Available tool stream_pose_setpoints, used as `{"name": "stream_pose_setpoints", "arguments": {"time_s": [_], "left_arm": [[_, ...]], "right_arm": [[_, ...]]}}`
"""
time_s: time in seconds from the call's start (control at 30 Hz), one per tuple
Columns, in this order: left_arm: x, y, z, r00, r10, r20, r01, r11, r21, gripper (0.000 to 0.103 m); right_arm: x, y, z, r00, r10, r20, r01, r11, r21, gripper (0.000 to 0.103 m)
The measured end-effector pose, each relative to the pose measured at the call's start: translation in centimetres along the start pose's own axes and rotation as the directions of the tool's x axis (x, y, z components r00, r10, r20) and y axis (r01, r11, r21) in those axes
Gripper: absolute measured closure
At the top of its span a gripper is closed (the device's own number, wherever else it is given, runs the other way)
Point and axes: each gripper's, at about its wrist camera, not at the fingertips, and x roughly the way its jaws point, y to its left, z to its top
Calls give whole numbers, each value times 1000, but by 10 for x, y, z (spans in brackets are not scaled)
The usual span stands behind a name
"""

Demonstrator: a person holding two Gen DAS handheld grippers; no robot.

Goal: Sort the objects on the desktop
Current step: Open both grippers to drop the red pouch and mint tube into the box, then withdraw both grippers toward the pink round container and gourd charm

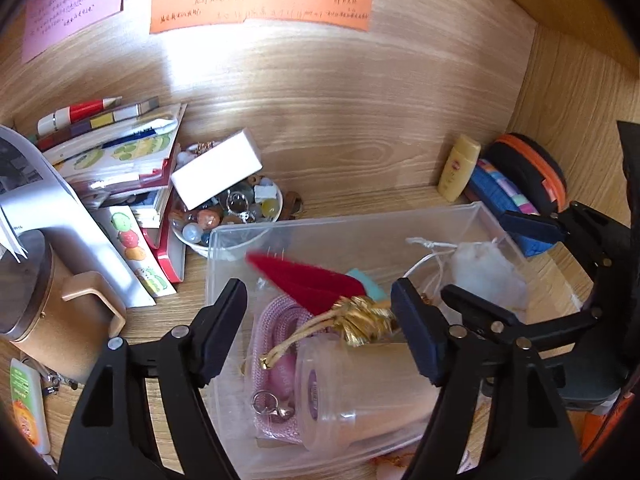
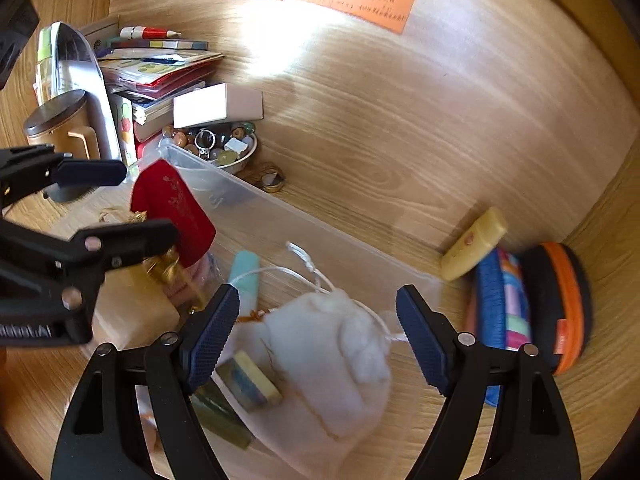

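Both tongs, left (image 1: 320,332) and right (image 2: 318,332), hang spread and empty over the clear bin (image 1: 472,216) on the table, where the red pouch (image 1: 308,280) and white pouch (image 2: 332,352) lie, apparently sorted there.

My left gripper (image 1: 320,328) was matte black plastic: two angled arms with triangular cut-outs, each pinned by round silver rivets. Its fingers (image 1: 416,336) carried dark navy pads. My right gripper (image 2: 318,336) had the same build, and its pads (image 2: 210,340) showed a fine cross-hatched texture. From the right wrist view I saw white lettering on the left gripper's black body, too blurred to read.
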Motion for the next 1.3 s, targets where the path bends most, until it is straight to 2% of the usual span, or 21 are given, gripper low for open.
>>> {"name": "stream_pose_setpoints", "arguments": {"time_s": [0.1,0.23,0.3,0.43,0.5,0.7,0.97,1.3], "left_arm": [[-4,0,0,1000,17,6,-17,1000,0,20],[-17,-2,1,1000,-5,19,5,1000,5,19],[-28,-6,-2,999,0,38,-1,1000,22,13],[-49,-13,-10,998,9,68,-13,998,57,12],[-59,-16,-15,997,19,78,-24,997,67,7],[-83,-16,-30,994,36,106,-43,997,67,6],[-95,0,-59,992,94,84,-100,993,66,5],[-87,27,-101,995,104,-10,-104,994,26,5]], "right_arm": [[-14,-2,-4,1000,-21,10,21,1000,11,25],[-32,-4,-10,998,-56,32,56,998,18,22],[-43,-4,-13,998,-49,47,47,998,33,19],[-58,0,-19,997,-29,74,25,998,54,19],[-64,4,-23,997,-17,79,12,998,63,19],[-78,18,-37,995,0,95,-6,998,59,19],[-89,45,-59,993,65,103,-71,996,60,17],[-74,85,-81,984,174,42,-176,982,68,17]]}}
